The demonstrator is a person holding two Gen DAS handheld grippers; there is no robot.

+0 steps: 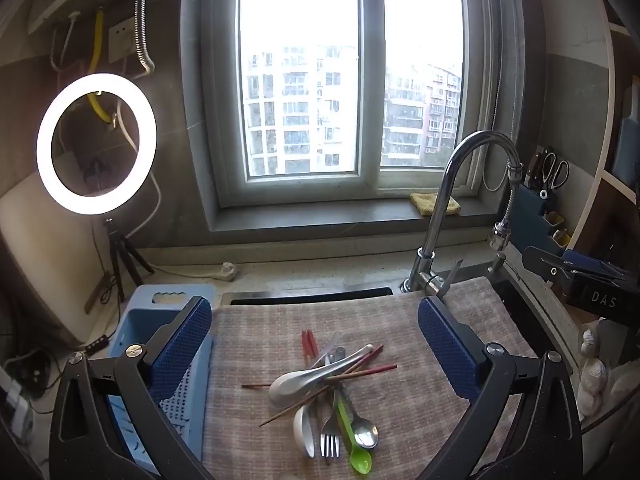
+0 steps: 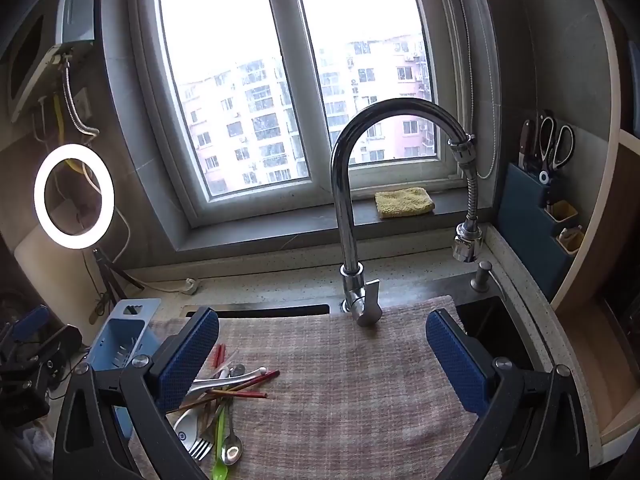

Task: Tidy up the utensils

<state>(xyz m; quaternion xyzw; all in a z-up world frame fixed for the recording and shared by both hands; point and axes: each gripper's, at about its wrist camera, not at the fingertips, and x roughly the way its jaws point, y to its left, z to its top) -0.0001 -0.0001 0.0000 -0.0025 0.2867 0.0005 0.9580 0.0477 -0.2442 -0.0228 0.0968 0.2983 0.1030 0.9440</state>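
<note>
Both grippers wide open, nothing between the pads: left gripper (image 1: 316,344) hangs over the pile, right gripper (image 2: 322,354) over bare cloth further right. Task things sit in a tangled heap of mixed utensils (image 1: 324,392) on the checked pinkish-grey cloth mat (image 1: 260,320) laid over the sink, near edge, left of centre. Heap has a long pale ceramic-looking soup spoon (image 1: 316,374) on top, red-ended wooden chopsticks (image 1: 360,372) crossed under it, a lime green plastic spoon (image 1: 352,436), a steel fork (image 1: 330,438), a small steel spoon (image 1: 364,434). Likely all light and stiff; steel and glazed pieces probably slippery, the pale spoon may chip if dropped. Best hold looks like mid-handle, across the narrow shaft; top piece first, since the chopsticks are pinned underneath and would drag others. Blue perforated plastic utensil holder (image 1: 168,308) lies just left of the mat, partly behind the left finger; probable destination. Curved chrome faucet (image 2: 352,208) stands at the far edge, well clear of the pile. Lit ring light on tripod (image 1: 96,144) far left, blue knife block with scissors (image 2: 536,200) far right.
</note>
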